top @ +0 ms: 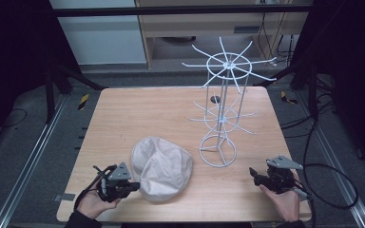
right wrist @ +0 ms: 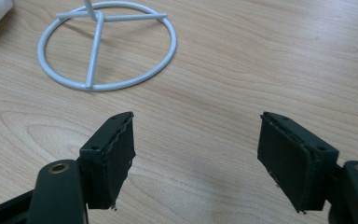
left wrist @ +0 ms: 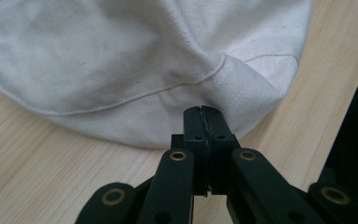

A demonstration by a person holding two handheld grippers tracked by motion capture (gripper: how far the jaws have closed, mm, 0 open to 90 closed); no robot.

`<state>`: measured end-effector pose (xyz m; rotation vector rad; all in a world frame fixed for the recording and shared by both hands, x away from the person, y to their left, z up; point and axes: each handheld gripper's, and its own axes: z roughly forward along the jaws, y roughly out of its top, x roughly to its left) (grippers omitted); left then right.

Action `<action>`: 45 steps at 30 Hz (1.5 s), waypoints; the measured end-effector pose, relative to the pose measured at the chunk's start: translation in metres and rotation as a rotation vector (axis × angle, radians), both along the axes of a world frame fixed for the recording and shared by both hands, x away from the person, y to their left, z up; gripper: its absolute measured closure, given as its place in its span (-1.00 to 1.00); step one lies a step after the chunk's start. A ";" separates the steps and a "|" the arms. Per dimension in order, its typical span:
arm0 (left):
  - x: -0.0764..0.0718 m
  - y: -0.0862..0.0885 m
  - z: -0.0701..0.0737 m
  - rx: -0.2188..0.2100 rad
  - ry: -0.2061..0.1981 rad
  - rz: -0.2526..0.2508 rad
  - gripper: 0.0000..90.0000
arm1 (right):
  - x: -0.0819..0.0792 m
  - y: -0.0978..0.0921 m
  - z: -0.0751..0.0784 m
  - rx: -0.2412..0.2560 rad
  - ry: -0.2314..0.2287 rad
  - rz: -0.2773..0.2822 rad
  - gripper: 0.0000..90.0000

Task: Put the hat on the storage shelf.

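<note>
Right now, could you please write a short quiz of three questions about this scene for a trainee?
1. True or false: the left gripper has its jaws pressed together at the edge of the cap.
2. What stands on the table closest to the right gripper?
A. a box
B. the ring base of the wire rack
C. a cup
3. Fill in: the jaws of the right gripper are ____, with bare table between them.

Key:
1. True.
2. B.
3. open.
</note>
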<state>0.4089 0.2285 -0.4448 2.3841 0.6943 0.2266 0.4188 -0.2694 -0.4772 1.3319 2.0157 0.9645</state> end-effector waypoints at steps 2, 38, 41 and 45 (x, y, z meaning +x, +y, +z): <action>-0.002 -0.009 0.000 0.003 -0.010 -0.015 0.97 | 0.000 0.000 0.000 -0.001 -0.001 -0.001 -0.40; 0.125 -0.027 0.053 0.077 -0.163 -0.411 -0.35 | 0.002 -0.002 -0.003 -0.009 0.004 0.016 -0.42; 0.129 -0.032 0.052 0.082 -0.158 -0.428 -0.37 | 0.002 -0.002 -0.003 -0.007 0.005 0.014 -0.42; 0.135 -0.052 0.044 0.096 -0.145 -0.463 -0.37 | 0.002 -0.002 -0.002 0.003 0.010 0.010 -0.43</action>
